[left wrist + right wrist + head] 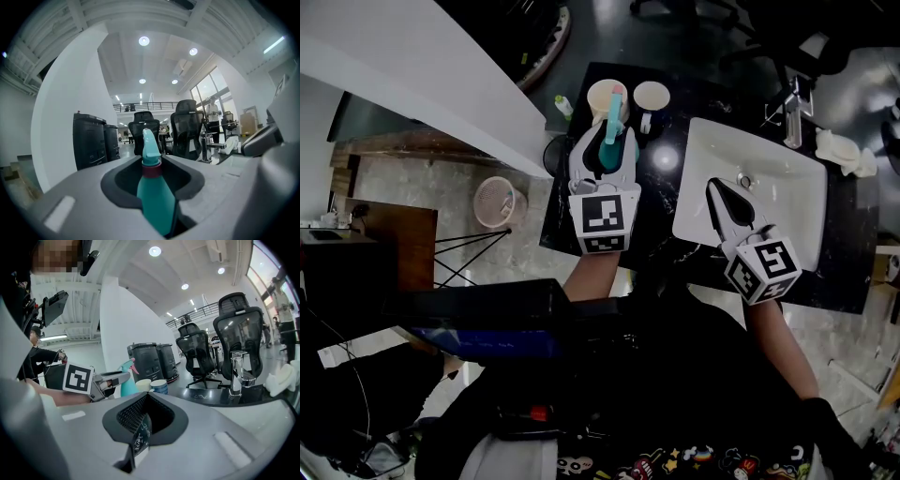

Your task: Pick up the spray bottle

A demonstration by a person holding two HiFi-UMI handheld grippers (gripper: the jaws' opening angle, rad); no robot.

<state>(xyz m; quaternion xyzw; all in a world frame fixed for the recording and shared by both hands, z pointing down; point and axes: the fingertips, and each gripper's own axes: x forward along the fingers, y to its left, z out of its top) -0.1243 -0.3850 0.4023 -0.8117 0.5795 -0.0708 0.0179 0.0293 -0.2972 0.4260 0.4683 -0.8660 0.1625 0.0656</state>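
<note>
Spray bottle (611, 131), probably light, stiff, slick plastic, near the worktop's (661, 192) far left corner beside two cups (652, 96); left gripper (606, 150) clamps its body below the neck, a sound hold. Right gripper (717, 195): jaws together, empty.

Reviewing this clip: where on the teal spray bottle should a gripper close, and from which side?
The tapered body below the red collar, approached level from the person's side: the spray bottle stands upright with its trigger head on top. The left gripper is closed on it there.
</note>
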